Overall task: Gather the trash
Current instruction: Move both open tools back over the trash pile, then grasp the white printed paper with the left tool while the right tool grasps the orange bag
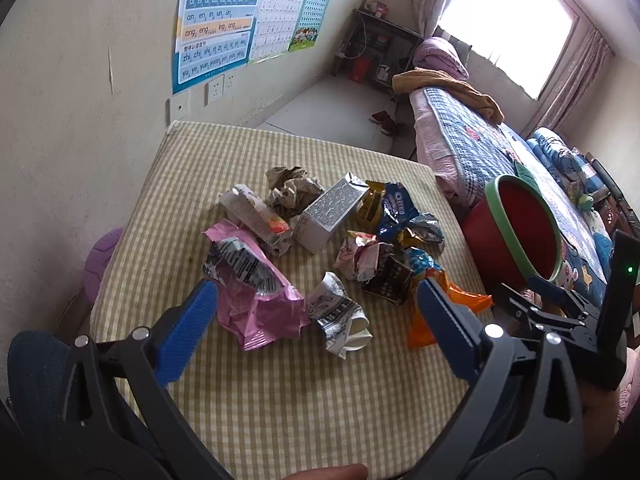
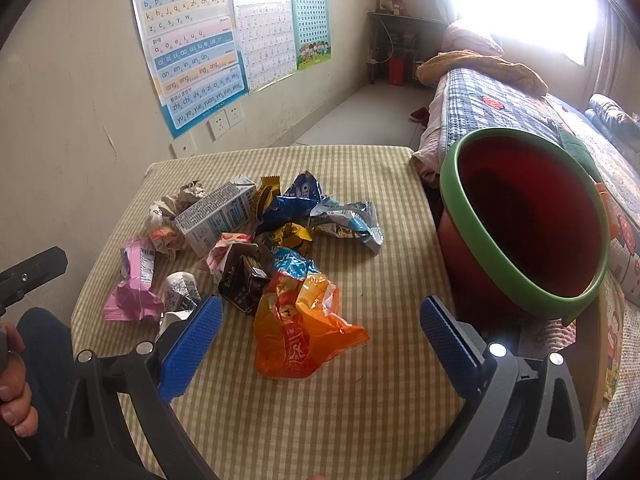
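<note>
Both hand-held grippers, left (image 1: 316, 304) and right (image 2: 320, 316), hang wide and empty. I see the crumpled wrappers, orange plastic bag (image 2: 300, 332) nearest, heaped left of my green-rimmed red bin (image 2: 480, 220), apparently empty: nothing collected yet.

A checked table (image 2: 320, 420) carried crumpled trash around a white carton (image 2: 216, 216): a pink wrapper (image 2: 134, 284) nearer the wall side, an orange bag (image 2: 304, 332) toward the camera, blue wrappers (image 2: 296, 200) beyond it.
</note>
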`<state>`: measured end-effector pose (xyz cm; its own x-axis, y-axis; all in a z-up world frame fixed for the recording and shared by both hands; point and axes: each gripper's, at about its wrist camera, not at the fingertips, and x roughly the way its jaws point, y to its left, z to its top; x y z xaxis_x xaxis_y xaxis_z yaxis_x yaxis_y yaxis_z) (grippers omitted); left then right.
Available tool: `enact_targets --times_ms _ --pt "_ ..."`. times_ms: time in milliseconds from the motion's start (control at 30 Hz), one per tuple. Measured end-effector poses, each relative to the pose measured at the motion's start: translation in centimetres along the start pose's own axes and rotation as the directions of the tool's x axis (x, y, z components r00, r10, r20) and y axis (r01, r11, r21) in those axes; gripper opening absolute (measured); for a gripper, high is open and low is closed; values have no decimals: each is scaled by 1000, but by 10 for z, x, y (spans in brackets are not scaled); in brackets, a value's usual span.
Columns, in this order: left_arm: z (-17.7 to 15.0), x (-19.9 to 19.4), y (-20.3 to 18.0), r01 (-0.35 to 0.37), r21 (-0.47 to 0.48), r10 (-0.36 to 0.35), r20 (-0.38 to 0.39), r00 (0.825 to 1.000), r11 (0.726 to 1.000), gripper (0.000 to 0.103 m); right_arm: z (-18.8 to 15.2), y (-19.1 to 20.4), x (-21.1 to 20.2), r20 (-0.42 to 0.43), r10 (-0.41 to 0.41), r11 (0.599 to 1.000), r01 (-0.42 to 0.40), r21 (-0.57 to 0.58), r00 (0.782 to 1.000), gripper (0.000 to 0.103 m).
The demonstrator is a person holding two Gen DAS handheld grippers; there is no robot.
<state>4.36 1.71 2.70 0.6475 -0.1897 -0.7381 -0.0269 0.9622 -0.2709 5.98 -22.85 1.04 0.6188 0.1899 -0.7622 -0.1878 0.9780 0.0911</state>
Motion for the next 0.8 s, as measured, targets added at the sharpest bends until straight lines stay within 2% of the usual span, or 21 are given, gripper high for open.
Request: enact_targets --times_ms 167,333,500,567,700,800 --pt "-18 23 10 -17 -32 15 -80 997 999 97 -8 2 16 -43 4 1000 -4 -2 999 96" --pt "-32 40 3 20 -27 -24 -151 988 999 97 -16 4 31 -83 12 1000 -12 2 996 96" --pt "-45 59 -7 66 -27 -70 -227 971 997 96 -18 4 42 -107 20 1000 -20 6 994 96" --pt "-49 67 -10 73 -31 -78 -253 964 997 94 -19 4 45 -113 24 1000 -23 10 993 96" --pt "-54 84 -9 94 -75 -113 -310 944 993 81 -20 2 51 -123 30 999 -28 19 992 96" --pt "-55 93 -8 90 -87 -114 -324 939 992 78 -20 1 57 -136 35 999 -32 26 990 96"
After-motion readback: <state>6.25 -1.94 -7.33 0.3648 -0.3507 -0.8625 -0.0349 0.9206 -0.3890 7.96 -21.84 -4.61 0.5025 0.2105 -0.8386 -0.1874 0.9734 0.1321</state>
